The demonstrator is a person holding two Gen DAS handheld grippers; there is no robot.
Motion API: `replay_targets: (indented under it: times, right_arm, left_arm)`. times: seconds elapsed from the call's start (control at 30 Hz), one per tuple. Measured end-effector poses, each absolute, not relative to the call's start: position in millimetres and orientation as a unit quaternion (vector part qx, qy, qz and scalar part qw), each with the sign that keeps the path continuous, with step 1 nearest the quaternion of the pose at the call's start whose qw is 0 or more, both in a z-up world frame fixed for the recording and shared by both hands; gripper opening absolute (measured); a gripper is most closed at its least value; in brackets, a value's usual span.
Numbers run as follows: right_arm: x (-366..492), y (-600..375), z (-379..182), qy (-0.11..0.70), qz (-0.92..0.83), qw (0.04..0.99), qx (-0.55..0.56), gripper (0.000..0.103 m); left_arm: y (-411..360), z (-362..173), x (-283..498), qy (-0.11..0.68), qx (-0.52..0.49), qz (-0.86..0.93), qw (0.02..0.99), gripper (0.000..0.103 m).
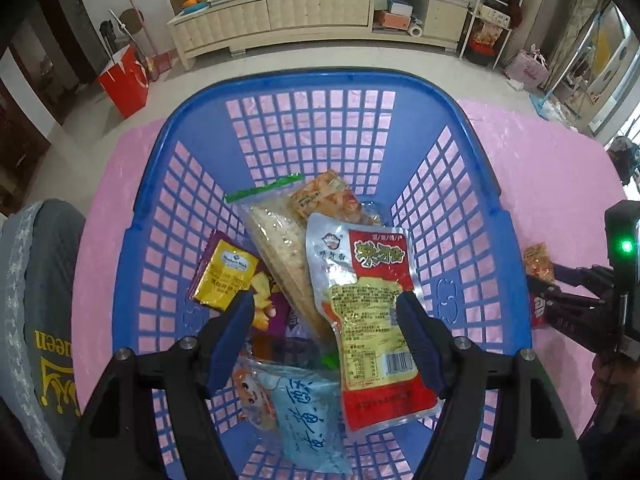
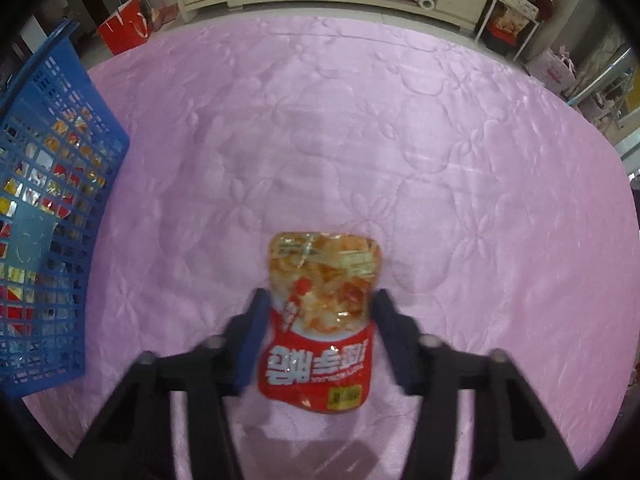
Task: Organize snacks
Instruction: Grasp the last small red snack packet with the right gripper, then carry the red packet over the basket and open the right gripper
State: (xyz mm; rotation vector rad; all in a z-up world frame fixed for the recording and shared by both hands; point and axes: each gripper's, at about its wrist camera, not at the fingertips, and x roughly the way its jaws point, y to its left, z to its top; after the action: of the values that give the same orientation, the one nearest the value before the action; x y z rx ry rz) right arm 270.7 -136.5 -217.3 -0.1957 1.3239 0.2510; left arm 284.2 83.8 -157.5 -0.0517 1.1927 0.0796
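Below the left gripper [image 1: 326,312], a blue plastic basket [image 1: 472,216] with latticed walls is seen standing on a pink quilted cloth [image 1: 116,184]. The jaws of this gripper are spread wide above the basket's contents, and nothing is pinched between them. Several snack packets are heaped inside: a silver and red pouch [image 1: 372,300] with a barcode lies on top, slanted across the pile; a clear bag of pale grains [image 1: 280,248] with a green zip strip is partly covered by it; a yellow sachet [image 1: 224,276] is seen at the left, a light blue packet [image 1: 308,412] nearest the camera, and an orange transparent packet [image 1: 324,196] toward the far wall.

In the right wrist view, a red kimchi packet [image 2: 320,320] with a clear window at its far end is found lying flat on the pink cloth, just beside the basket's right wall and outside it. The right gripper [image 2: 320,300] is pointed steeply down over it, with one blue finger [image 2: 252,340] on each long side of the packet. The jaws are drawn in close to the packet's edges, but the fingers are blurred, so whether the pads press on it cannot be told.

A cream low cabinet [image 1: 280,16] and a red paper bag [image 1: 124,80] are visible on the floor beyond.
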Motion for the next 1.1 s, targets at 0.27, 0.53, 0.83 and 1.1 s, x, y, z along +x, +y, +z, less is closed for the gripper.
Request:
replay_targets:
  times: [0.27,0.53,0.83,1.1]
  right_arm:
    - [251,-137,-205,0.609,0.16,0.776,-0.041,0.03]
    - [223,-124,-114,0.543,0.196,0.815,-0.038,0.03]
    - [206,-69,-48,0.488,0.268,0.829,-0.046,0.03]
    - [214,-4,-61,0.496,0.319,0.806,-0.05,0.031]
  left_arm:
    - [85,-148,272,0.553,-0.031,0.032,0.832,0.071]
    - [94,-121,254,0.526,-0.044,0.027,0.849,0.071]
    - [116,-85,226,0.485,-0.049,0.026,0.873,0.071]
    - [156,-71,195,0.463,-0.04,0.054,0.884,0.071]
